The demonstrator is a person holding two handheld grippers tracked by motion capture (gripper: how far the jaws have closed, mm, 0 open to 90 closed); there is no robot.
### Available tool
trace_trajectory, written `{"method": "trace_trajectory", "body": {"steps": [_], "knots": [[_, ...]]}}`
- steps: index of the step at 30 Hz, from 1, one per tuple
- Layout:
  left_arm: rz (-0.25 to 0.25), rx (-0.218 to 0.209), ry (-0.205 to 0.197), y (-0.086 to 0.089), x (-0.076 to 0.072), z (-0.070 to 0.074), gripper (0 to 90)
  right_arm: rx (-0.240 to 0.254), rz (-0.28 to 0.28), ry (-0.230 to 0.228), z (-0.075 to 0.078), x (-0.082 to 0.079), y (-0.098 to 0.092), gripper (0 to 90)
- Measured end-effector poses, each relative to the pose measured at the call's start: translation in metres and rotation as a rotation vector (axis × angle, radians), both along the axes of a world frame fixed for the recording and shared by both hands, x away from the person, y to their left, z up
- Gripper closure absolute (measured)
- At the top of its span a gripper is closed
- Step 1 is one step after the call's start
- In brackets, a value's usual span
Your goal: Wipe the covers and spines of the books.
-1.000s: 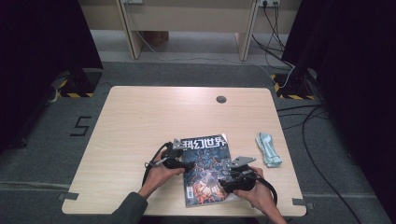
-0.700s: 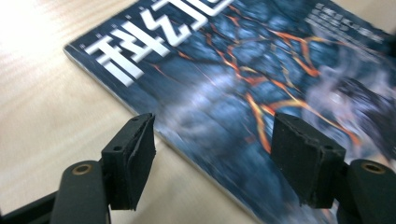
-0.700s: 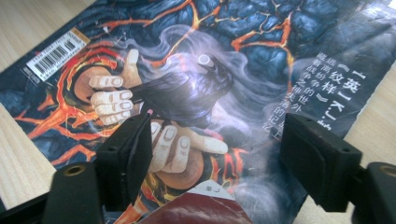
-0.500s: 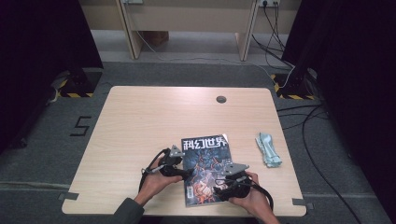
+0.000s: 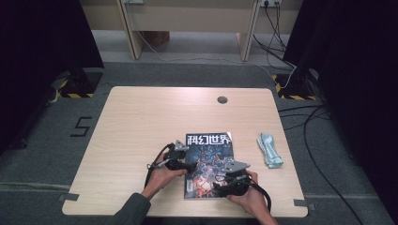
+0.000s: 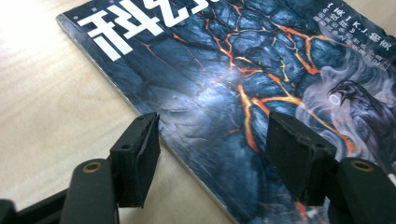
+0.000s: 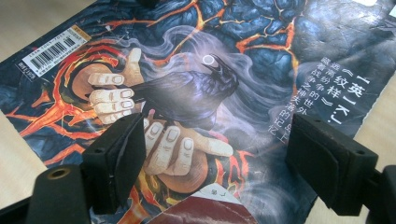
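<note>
Left tool point(image 5: 184, 165): jaws spread and just been closing a little; one black pad stands over the bare wood, the other over the cover, the magazine's left edge between them, nothing pinched.
Right tool point(image 5: 224, 182): jaws spread wide and just been opening; both pads stand over the lower cover, nothing pinched.
Magazine point(image 5: 210, 159): lies flat and closed near the front edge of the tabletop point(image 5: 141, 122), right of centre, between the two tools.
Cover art: dark cracked rock with orange lava veins, a black raven, pale hands, grey smoke; large white title characters along the top; barcode label at one lower corner.
Cover material: glossy paper with soft glare; slim rectangular shape, thin page block visible along the edge.
Tool pads: matte black, blocky, flat-faced.
Tabletop surface: light wood grain, smooth, rounded corners.
Pale folded cloth point(image 5: 269, 150): crumpled, well right of the magazine.
</note>
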State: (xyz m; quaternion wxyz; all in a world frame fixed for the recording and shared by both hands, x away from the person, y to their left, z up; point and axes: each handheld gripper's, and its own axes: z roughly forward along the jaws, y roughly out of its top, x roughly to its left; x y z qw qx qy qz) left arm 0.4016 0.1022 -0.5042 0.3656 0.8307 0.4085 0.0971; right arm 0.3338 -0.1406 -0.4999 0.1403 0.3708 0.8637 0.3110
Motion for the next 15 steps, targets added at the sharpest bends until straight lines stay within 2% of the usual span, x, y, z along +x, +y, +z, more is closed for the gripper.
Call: {"method": "trace_trajectory", "body": {"steps": [4,7,8,9,14,15], "knots": [[0.011,0.003,-0.012,0.005,-0.001,0.003,33.3,0.003,-0.001,-0.007,-0.001,0.012,0.003,20.5],[0.026,-0.008,-0.018,0.017,-0.004,0.008,33.0,0.010,-0.015,-0.013,-0.001,0.026,0.008,20.5],[0.026,-0.008,-0.018,0.017,-0.004,0.008,33.0,0.010,-0.015,-0.013,-0.001,0.026,0.008,20.5],[0.034,-0.018,-0.020,0.025,-0.007,0.010,32.9,0.012,0.005,-0.012,-0.001,0.034,0.010,20.4],[0.045,-0.030,-0.022,0.040,-0.013,0.012,32.8,0.018,0.022,-0.016,-0.002,0.047,0.014,20.4],[0.051,-0.030,-0.020,0.046,-0.017,0.012,32.8,0.013,0.043,-0.008,-0.001,0.053,0.015,20.3]]}}
